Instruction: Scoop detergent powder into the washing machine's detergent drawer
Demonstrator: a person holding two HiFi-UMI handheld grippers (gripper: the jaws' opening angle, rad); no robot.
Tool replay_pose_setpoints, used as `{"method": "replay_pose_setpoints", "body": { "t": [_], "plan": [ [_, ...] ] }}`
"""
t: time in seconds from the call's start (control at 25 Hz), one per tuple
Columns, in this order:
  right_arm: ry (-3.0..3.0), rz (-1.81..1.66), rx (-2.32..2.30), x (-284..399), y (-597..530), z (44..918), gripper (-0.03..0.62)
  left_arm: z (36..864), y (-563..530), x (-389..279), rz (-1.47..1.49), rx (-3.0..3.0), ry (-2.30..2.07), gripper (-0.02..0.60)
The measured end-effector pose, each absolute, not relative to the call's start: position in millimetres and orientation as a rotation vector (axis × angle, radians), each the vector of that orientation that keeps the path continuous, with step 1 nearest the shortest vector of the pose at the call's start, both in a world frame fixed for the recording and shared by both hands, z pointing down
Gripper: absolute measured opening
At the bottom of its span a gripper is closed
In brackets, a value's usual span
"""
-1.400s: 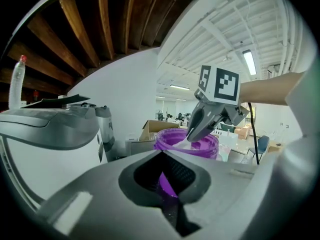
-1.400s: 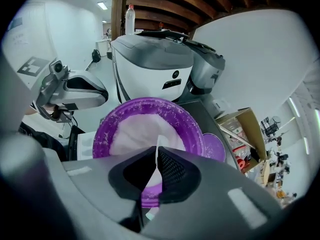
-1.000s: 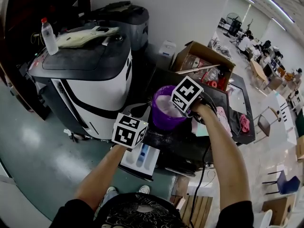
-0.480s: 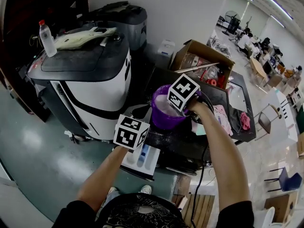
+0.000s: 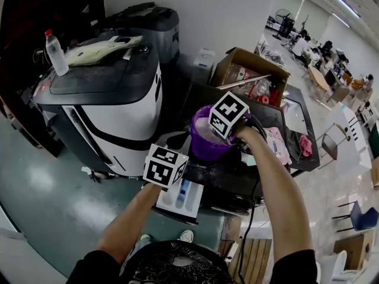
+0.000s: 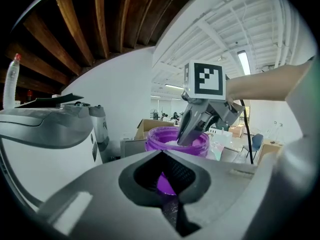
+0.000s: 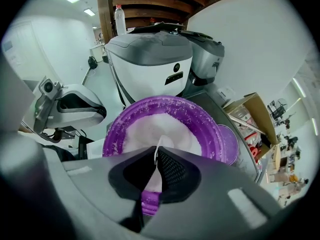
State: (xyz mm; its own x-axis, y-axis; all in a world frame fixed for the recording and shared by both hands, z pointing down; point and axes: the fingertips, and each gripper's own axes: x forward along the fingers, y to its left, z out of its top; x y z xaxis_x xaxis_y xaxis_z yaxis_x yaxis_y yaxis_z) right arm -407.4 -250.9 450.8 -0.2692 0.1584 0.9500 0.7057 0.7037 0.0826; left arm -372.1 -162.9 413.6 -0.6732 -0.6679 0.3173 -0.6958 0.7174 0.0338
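Observation:
A purple tub (image 5: 201, 144) full of white detergent powder (image 7: 160, 126) stands on the dark washing machine top (image 5: 269, 120). My right gripper (image 5: 213, 136) reaches down into the tub, its marker cube above the rim. In the right gripper view its jaws (image 7: 157, 151) are shut on the thin white handle of a scoop (image 7: 159, 156), which pokes into the powder. My left gripper (image 5: 173, 149) hovers in front of the tub, jaws shut and nothing in them (image 6: 161, 153). Below it the white detergent drawer (image 5: 177, 197) stands pulled out, its compartments showing.
A large grey-and-white machine (image 5: 106, 93) stands to the left with a plastic bottle (image 5: 56, 52) on top. An open cardboard box (image 5: 251, 76) sits behind the tub, a purple lid (image 7: 227, 144) beside it, and pink cloth (image 5: 277, 144) to the right. People sit at tables far off.
Both grippers have stayed almost where they were. The right gripper has shifted slightly over the tub. The view has drifted a little, showing more of the drawer.

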Motion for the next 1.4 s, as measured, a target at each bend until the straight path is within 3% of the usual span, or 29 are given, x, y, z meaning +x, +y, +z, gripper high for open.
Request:
{"method": "replay_pose_setpoints", "body": {
  "t": [1.4],
  "plan": [
    [-1.812, -0.476, -0.625, -393.4, -236.2, 449.8, 0.041, 407.7, -146.4, -364.7, 0.136, 1.157, -2.570, 0.000]
  ]
}}
